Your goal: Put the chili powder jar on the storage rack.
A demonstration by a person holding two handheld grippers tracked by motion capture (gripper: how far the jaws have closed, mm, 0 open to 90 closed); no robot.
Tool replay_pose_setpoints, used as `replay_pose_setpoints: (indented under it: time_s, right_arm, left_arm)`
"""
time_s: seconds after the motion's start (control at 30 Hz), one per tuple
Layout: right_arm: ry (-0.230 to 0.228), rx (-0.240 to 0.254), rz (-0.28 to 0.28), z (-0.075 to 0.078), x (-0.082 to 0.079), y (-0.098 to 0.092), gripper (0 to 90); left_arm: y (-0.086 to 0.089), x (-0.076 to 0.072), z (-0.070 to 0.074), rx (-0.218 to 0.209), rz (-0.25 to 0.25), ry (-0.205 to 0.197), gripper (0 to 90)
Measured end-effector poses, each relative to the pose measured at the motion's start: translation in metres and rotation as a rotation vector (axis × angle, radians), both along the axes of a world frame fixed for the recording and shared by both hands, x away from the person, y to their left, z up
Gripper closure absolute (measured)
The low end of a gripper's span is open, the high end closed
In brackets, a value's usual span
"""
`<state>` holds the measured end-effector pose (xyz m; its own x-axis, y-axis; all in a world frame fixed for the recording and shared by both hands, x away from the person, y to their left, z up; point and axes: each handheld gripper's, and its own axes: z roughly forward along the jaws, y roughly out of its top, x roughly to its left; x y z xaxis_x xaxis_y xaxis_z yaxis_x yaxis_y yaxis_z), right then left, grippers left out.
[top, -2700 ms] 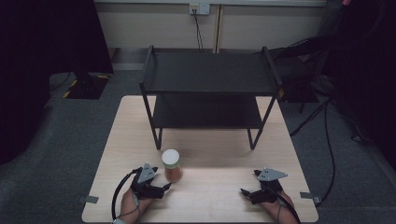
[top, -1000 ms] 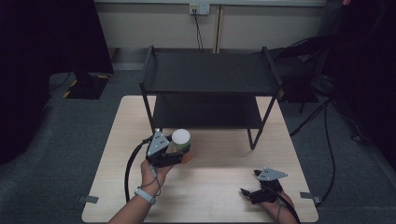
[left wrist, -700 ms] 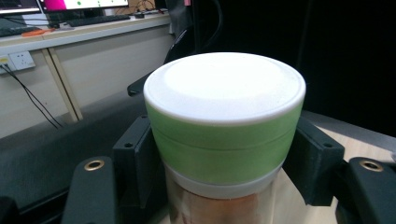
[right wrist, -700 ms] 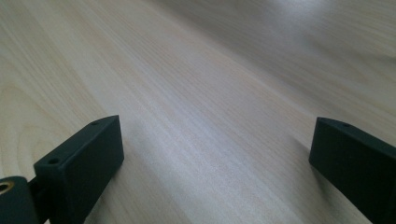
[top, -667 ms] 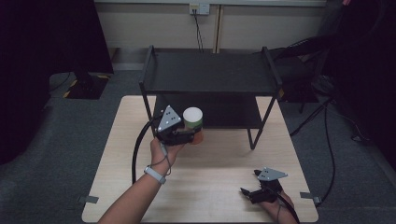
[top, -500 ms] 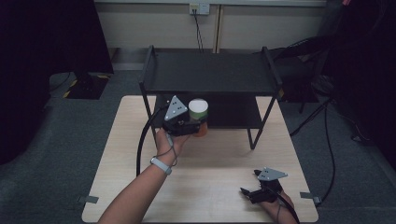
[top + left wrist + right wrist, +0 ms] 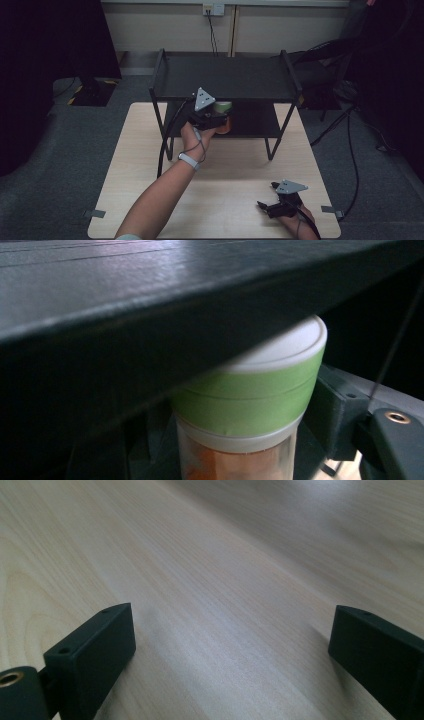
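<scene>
Jar: a clear jar (image 7: 223, 120) with a green band, a pale lid and orange contents; we hold it upright at the front edge of the lower shelf, toward 12 o'clock on the counter (image 7: 235, 175).
Left gripper: our left gripper (image 7: 216, 120) is clamped on the jar's body, below the green band.
Shelf: a black two-tier shelf rack (image 7: 225, 80); in the left gripper view its top tier's edge sits just above the lid.
Right gripper: our right gripper (image 7: 274, 206) rests at 5 o'clock, jaws apart, nothing between them.
Risk: we judge the lid could catch the upper tier if the jar rises, tilting it in the grip.
Risk: letting go before the base is seated could topple it.
</scene>
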<state>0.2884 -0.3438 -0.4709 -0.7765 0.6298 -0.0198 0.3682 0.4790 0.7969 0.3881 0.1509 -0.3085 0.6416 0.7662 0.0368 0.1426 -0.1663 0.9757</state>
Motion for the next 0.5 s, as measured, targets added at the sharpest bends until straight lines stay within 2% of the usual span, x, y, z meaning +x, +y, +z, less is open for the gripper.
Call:
replay_pose_setpoints:
  time_s: [0.17, 0.33, 0.4, 0.5]
  right_arm:
    - [0.001, 0.0, 0.004, 0.0, 0.0003, -0.0002, 3.6]
    - [0.001, 0.001, 0.006, 0.0, 0.0003, -0.0003, 3.6]
    - [0.001, 0.001, 0.006, 0.0, 0.0003, -0.0004, 3.6]
    - [0.001, 0.001, 0.006, -0.0001, 0.0003, -0.0005, 3.7]
  left_arm:
    - [-0.0059, 0.0065, -0.0042, 0.003, 0.012, 0.01, 34.0]
    - [-0.0045, 0.0081, -0.0105, 0.003, 0.004, -0.01, 32.9]
    - [-0.0047, 0.0062, -0.0094, 0.009, 0.017, -0.008, 23.2]
    - [0.0014, 0.0018, -0.0089, 0.012, 0.008, -0.004, 16.7]
